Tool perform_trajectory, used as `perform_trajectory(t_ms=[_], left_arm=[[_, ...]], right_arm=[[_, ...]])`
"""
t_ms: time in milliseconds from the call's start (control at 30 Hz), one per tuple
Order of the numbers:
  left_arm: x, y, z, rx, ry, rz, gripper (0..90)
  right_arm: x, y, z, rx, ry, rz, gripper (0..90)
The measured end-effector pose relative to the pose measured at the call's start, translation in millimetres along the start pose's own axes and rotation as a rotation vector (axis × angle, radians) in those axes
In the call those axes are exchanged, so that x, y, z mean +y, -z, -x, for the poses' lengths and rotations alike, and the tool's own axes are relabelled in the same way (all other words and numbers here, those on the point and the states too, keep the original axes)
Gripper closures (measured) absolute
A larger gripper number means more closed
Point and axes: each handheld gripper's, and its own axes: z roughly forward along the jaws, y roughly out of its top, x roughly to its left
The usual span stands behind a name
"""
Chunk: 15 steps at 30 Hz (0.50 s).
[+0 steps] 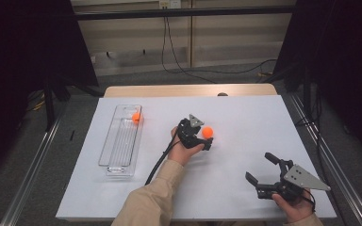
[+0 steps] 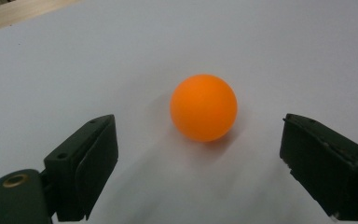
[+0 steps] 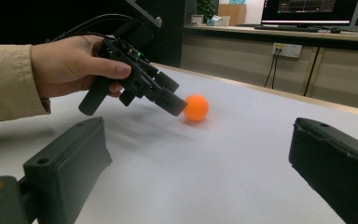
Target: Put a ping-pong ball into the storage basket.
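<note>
Left claw (image 2: 200, 154) gapes wide, jaws straddling the small orange plastic ball (image 2: 203, 108) on the white counter (image 2: 121, 56), apparently lined up for a grab.

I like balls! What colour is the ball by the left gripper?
The ball is plain orange, with no pattern. It shows best in the left gripper view.

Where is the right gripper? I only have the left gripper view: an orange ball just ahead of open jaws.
Observer: The right gripper is held near the front right corner of the white table, jaws open, nothing between them.
Operator: Any other balls?
Observer: A second orange ball lies at the far end of a clear tray on the left.
Operator: How is my gripper angled?
Observer: The left gripper slants down toward the loose orange ball.
</note>
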Motion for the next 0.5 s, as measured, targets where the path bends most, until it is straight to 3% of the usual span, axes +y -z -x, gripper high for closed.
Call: perform_trajectory(t_ms=[500], left_arm=[[1.6,-2.1,-2.8,-0.007,0.001,0.024,18.4]], right_arm=[[-0.1,-0.6,-0.1,0.0,0.004,-0.001,3.8]])
